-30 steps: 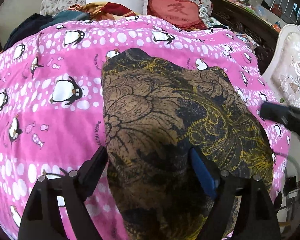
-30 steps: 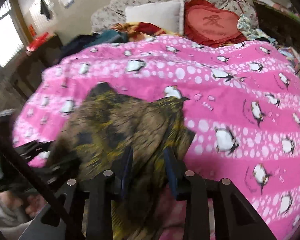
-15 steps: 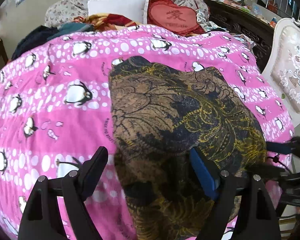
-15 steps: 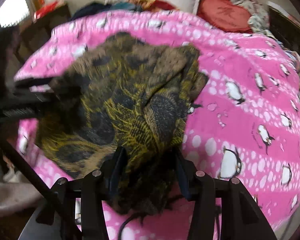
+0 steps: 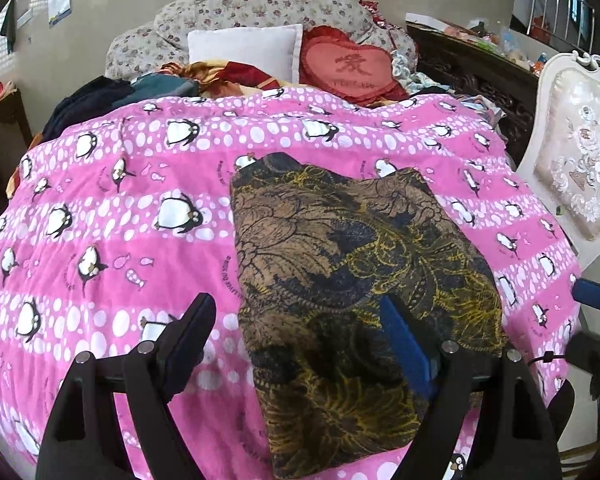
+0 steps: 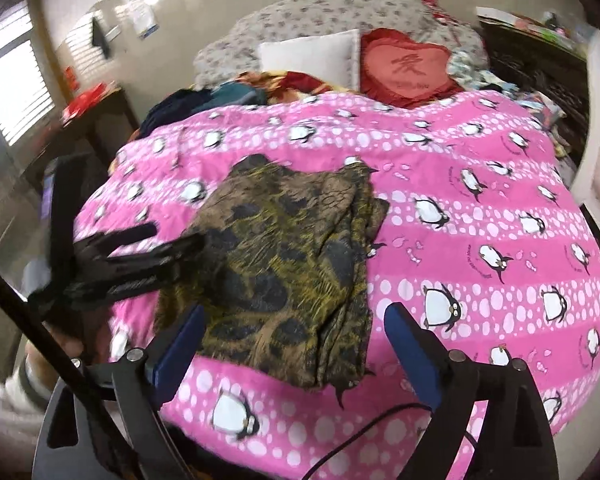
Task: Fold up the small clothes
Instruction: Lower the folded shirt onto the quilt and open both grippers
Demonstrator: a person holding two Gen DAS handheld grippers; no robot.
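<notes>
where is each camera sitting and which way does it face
Left wrist: sits on the left claw, angled down along its open black fingers at the folded brown, black and yellow patterned garment on the pink penguin-print quilt; the right claw's blue tip shows at right.
Right wrist: sits on the right claw, jaws opening and clear of the garment; the left claw, a hand and pale sleeve show at left.
Shared: garment, quilt, red heart-shaped cushion.
</notes>
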